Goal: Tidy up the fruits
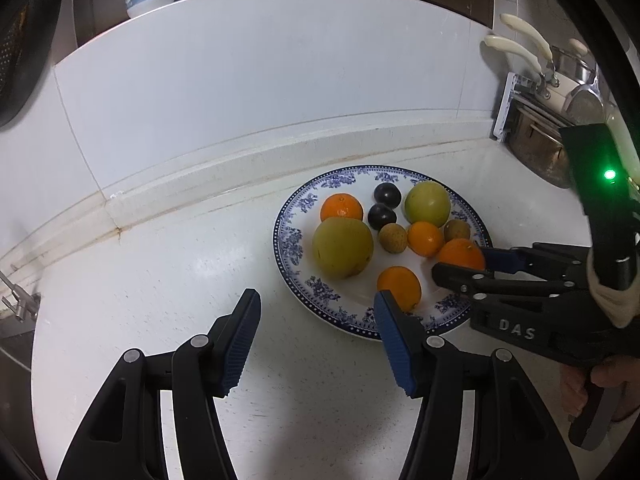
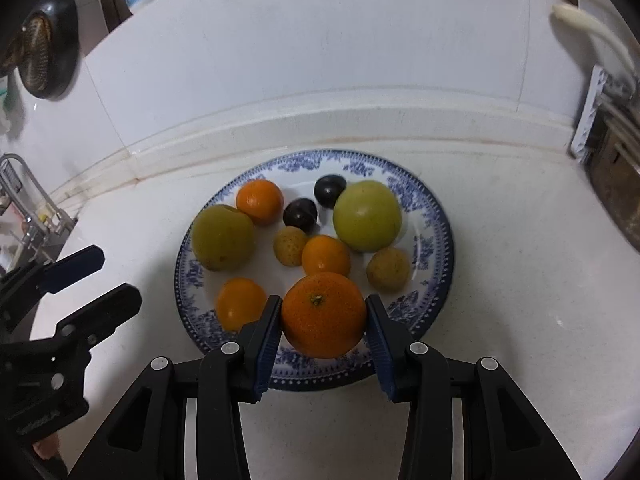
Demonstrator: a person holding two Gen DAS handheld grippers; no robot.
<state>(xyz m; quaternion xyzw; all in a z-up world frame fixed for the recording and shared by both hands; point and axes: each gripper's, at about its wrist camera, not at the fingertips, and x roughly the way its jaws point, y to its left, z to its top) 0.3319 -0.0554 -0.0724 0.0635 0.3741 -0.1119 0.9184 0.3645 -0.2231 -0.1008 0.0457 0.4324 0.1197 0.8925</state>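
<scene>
A blue-patterned white plate [image 2: 434,236] on the counter holds two green fruits [image 2: 222,238], two dark plums [image 2: 300,212], two small brown fruits [image 2: 290,246] and small oranges [image 2: 260,201]. My right gripper [image 2: 323,312] is shut on a larger orange [image 2: 323,320] over the plate's near rim. Whether that orange touches the plate I cannot tell. In the left wrist view the same gripper [image 1: 460,261] and orange [image 1: 458,252] are at the plate's [image 1: 292,236] right side. My left gripper [image 1: 316,300] stands open and empty just left of the plate; the right wrist view shows it [image 2: 114,276] at the left.
A tiled wall and a stained ledge run behind the plate. Pans with cream handles [image 1: 520,52] stand at the right. A tap and sink fittings [image 2: 24,200] are at the left, a dark strainer [image 2: 48,44] hangs above them. A person's hand [image 1: 580,384] grips the right tool.
</scene>
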